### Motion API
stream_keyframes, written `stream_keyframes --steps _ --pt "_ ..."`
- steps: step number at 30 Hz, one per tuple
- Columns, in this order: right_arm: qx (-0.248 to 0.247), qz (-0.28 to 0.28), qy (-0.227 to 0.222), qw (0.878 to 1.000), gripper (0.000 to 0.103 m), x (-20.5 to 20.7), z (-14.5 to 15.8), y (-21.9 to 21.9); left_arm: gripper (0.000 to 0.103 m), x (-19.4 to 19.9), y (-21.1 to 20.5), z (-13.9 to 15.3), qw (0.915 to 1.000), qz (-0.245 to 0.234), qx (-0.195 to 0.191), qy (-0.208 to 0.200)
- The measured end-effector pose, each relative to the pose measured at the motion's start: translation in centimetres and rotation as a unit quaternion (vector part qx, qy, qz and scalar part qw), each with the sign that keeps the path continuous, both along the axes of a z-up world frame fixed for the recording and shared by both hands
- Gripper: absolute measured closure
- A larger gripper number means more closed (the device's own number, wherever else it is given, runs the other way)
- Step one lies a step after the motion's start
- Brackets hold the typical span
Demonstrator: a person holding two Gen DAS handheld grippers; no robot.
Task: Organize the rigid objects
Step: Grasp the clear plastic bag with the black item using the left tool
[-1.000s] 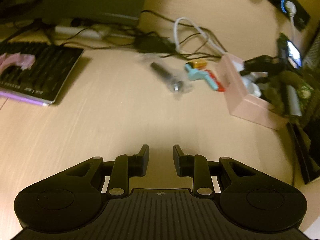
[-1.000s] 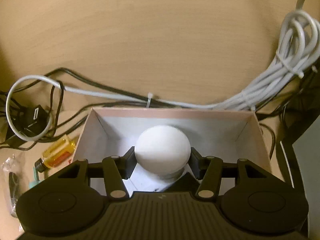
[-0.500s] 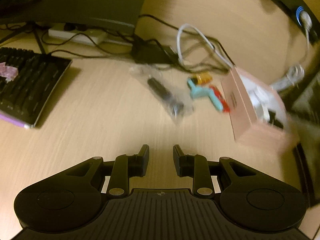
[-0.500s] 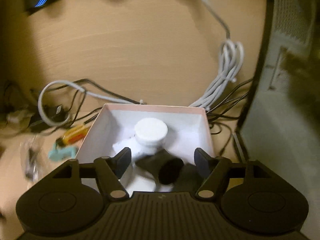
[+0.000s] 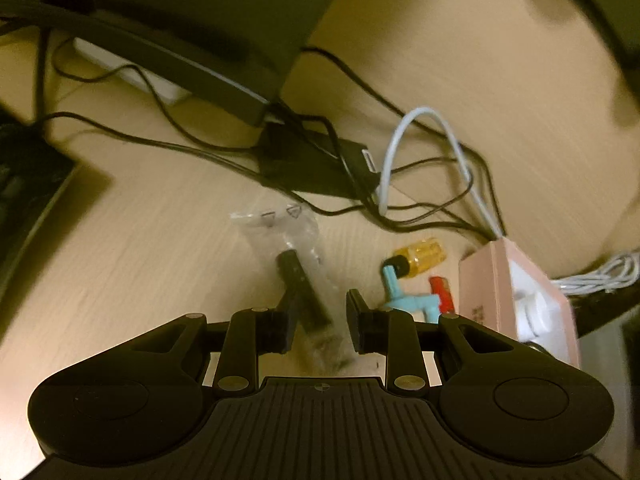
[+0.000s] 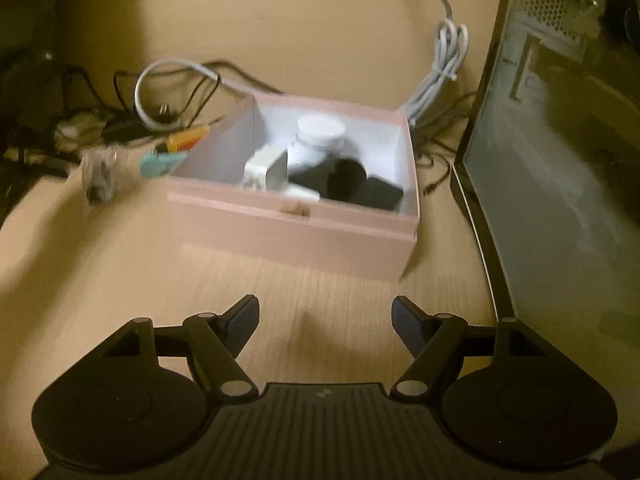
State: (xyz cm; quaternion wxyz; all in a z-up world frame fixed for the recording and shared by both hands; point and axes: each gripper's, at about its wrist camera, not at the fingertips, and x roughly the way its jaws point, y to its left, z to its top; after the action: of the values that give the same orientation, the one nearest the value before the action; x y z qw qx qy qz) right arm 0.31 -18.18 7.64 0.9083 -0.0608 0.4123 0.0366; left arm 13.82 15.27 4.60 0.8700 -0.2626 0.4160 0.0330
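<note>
Right gripper (image 6: 323,322), jaws just widened and empty, hovers at lower centre; the pink cardboard box (image 6: 304,236) holding a white-capped bottle (image 6: 318,142) sits mid-frame. Left gripper (image 5: 319,326), narrowly parted, straddles a bagged black tool (image 5: 302,290)

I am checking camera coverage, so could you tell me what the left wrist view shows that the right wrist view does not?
Only the left wrist view shows the left gripper, a dark monitor base and the bagged black part clearly. Only the right wrist view shows the right gripper, open and empty, the white bottle and black items inside the box, and the computer case. Both show the pink box, the yellow tool and the white cable loop.
</note>
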Motion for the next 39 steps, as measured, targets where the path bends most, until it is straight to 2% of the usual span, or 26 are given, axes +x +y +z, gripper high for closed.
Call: stream_keyframes --steps 3,6,9,11,14,19,22,24,30,32,35,39 --pt "-0.007 0.006 0.012 1.0 0.029 -0.9 -0.5 0.2 0.074 1.9 -1.2 -0.8 0.9987 -0.009 0.046 0.023" --pt "-0.013 0.011 0.019 1.0 0.029 -1.5 -0.7 0.6 0.069 2.6 -2.6 -1.6 0.9964 -0.031 0.075 0.023" --pt "-0.011 0.022 0.018 1.0 0.029 -1.7 -0.4 1.1 0.068 2.2 -3.7 -1.8 0.9938 -0.05 0.098 0.015" --pt "-0.008 0.034 0.01 0.999 0.029 -1.3 0.2 1.8 0.069 1.5 -3.9 -1.9 0.9939 -0.061 0.092 0.011" --pt "0.015 0.057 -0.003 0.998 0.029 0.2 1.4 3.4 0.073 -0.9 -3.8 -1.9 0.993 -0.082 0.086 0.001" --pt "0.069 0.099 -0.008 0.993 0.029 4.9 3.1 7.5 0.078 -6.8 -3.1 -1.7 0.9872 -0.121 0.102 -0.022" --pt "0.049 0.134 -0.019 0.99 0.029 8.3 3.1 11.4 0.079 -10.2 -2.3 -1.7 0.9862 -0.128 0.101 -0.028" --pt "0.035 0.148 -0.01 0.988 0.028 11.1 2.5 13.9 0.079 -12.1 -2.0 -1.9 0.9859 -0.131 0.099 -0.03" --pt "0.04 0.071 0.039 0.996 0.028 20.6 0.2 18.3 0.079 -15.6 -1.0 -1.8 0.9906 -0.111 0.073 -0.033" --pt "0.026 0.045 0.058 0.997 0.028 22.9 -1.3 19.2 0.079 -16.2 -0.8 -1.7 0.9913 -0.107 0.069 -0.033" --pt "-0.008 0.022 0.068 0.997 0.028 24.6 -3.0 20.2 0.079 -16.6 -0.4 -1.9 0.9926 -0.1 0.058 -0.037" --pt "-0.039 0.031 0.07 0.996 0.039 24.4 -3.7 21.0 0.079 -16.6 -0.1 -2.0 0.9946 -0.087 0.043 -0.036"
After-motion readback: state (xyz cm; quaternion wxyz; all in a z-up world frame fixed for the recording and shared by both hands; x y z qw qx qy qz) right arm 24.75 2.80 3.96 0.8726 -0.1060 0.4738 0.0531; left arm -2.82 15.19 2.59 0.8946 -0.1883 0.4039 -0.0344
